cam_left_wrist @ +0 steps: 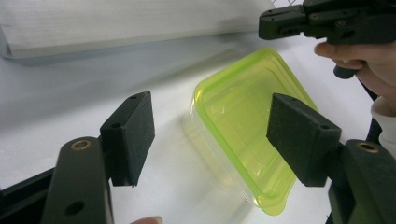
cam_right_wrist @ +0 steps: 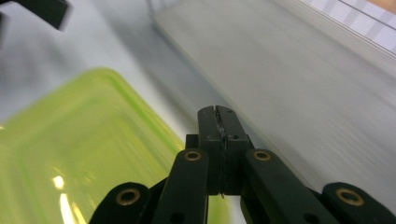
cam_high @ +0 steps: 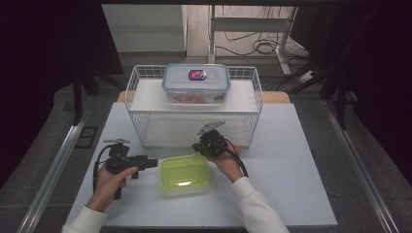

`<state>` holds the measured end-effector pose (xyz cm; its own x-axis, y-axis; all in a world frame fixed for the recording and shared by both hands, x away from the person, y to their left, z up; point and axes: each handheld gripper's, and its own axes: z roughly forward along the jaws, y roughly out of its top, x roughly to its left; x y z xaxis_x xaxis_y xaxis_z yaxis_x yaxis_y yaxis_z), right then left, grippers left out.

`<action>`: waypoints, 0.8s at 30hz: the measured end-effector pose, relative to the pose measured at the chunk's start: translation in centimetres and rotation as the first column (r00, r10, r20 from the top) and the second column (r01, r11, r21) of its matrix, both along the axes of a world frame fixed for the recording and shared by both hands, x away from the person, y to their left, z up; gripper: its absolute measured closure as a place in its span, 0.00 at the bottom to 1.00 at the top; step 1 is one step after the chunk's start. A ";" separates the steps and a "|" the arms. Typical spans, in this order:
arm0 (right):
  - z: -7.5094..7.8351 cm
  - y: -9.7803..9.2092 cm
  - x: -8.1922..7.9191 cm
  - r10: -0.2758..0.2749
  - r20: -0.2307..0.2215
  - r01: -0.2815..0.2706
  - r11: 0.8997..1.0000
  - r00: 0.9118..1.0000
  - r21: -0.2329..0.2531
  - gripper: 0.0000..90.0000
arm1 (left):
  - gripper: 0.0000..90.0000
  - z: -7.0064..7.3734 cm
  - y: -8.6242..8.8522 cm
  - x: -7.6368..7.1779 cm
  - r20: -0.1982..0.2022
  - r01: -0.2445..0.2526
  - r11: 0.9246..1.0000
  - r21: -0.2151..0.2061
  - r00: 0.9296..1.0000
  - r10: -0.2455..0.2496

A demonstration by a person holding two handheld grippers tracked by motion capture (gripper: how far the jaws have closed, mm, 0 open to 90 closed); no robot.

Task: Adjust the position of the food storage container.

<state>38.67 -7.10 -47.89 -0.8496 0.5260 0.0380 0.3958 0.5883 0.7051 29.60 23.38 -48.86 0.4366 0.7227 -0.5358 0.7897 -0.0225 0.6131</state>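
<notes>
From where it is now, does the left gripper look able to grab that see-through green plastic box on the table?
Probably yes. The left gripper is open and faces the green plastic box, with bare white table between them. The right gripper, shut, sits beside the box's far corner.

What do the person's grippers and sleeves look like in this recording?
Both the left gripper and the right gripper are matte black, with blocky black fingers on arms pinned with brass-coloured rivets. Each carries a grey three-cornered plate and trails a black cable. The sleeves are white.
</notes>
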 end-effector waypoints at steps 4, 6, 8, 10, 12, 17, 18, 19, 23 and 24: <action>-0.9 0.2 0.5 -0.005 -0.018 0.005 0.999 1.000 -0.033 0.99 | 0.35 0.0 -0.1 0.0 0.002 0.003 1.000 0.008 1.000 -0.003; -1.4 0.5 0.5 0.005 -0.030 -0.007 0.999 1.000 -0.042 0.99 | 0.35 0.0 0.0 0.0 0.002 0.002 1.000 0.007 1.000 -0.002; -1.7 0.7 0.4 0.010 -0.038 -0.011 0.999 0.999 -0.036 0.99 | 0.35 0.0 0.0 0.0 0.002 0.000 1.000 0.006 1.000 0.000; -1.6 0.5 0.0 0.018 -0.033 -0.019 0.999 0.999 -0.048 0.99 | 0.35 -0.1 0.1 0.0 0.000 -0.002 1.000 0.003 1.000 0.002; -1.5 0.1 -0.3 0.017 -0.031 -0.018 0.999 0.999 -0.049 0.99 | 0.35 -0.1 0.1 0.0 -0.001 -0.003 1.000 0.002 1.000 0.003; -1.4 -0.6 -0.6 0.014 -0.033 -0.016 0.999 0.999 -0.052 0.99 | 0.35 -0.1 -0.1 0.0 0.001 0.003 1.000 0.004 1.000 -0.003; -1.4 -0.6 -0.6 0.010 -0.037 -0.012 0.998 0.999 -0.054 0.99 | 0.35 -0.1 -0.1 0.0 0.001 0.003 1.000 0.004 1.000 -0.003; -1.4 -0.7 -0.7 0.007 -0.034 -0.009 0.999 0.999 -0.051 0.99 | 0.35 -0.1 -0.1 -0.1 0.001 0.004 1.000 0.004 1.000 -0.004; -1.0 -1.2 -0.7 -0.004 -0.020 0.003 1.000 1.000 -0.021 0.99 | 0.35 -0.1 -0.1 -0.1 0.001 0.005 1.000 0.005 1.000 -0.005; -1.0 -1.2 -0.7 -0.004 -0.020 0.003 1.000 1.000 -0.021 0.99 | 0.34 -0.1 -0.1 -0.1 0.001 0.005 1.000 0.005 1.000 -0.005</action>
